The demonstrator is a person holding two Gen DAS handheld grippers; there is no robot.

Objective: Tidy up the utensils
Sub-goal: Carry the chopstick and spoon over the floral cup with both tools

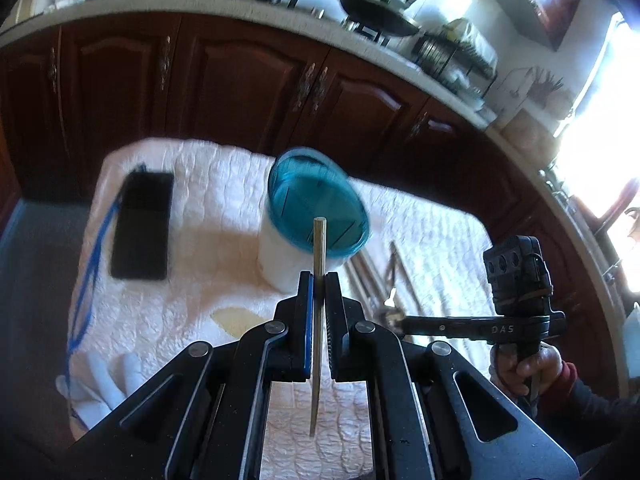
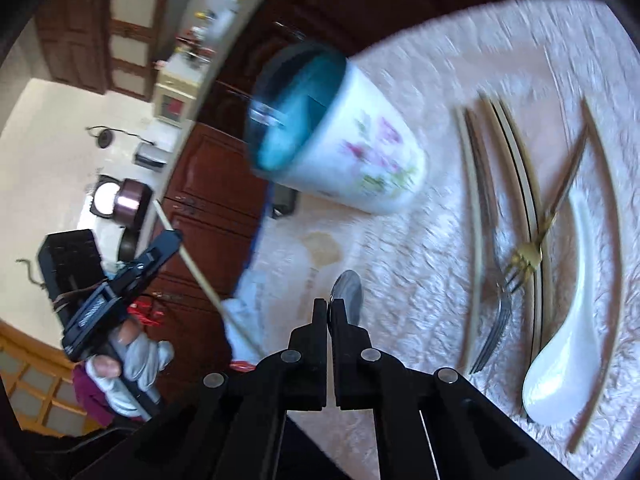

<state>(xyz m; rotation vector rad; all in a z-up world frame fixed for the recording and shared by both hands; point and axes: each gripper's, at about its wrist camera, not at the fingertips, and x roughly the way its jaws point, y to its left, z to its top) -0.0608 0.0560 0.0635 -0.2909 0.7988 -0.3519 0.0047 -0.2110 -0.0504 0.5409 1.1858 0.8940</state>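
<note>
My left gripper [image 1: 319,276] is shut on a wooden chopstick [image 1: 319,248] that stands upright between its jaws, just in front of the white flowered utensil holder [image 1: 280,256] with its blue slotted top. In the right wrist view that gripper [image 2: 176,236] hangs left of the holder [image 2: 368,160], gripping the chopstick [image 2: 200,276]. My right gripper [image 2: 330,304] is shut on a metal spoon [image 2: 347,286], whose bowl pokes out past the tips. Loose chopsticks [image 2: 472,200], a steel fork [image 2: 496,320], a gold fork [image 2: 532,256] and a white ceramic spoon [image 2: 568,340] lie on the cloth.
A quilted white cloth [image 1: 200,300] covers the small table. A black phone [image 1: 142,224] with a blue cord [image 1: 92,264] lies at its left. Dark wood cabinets [image 1: 240,80] stand right behind the table. A hand [image 1: 528,364] holds the right gripper's handle.
</note>
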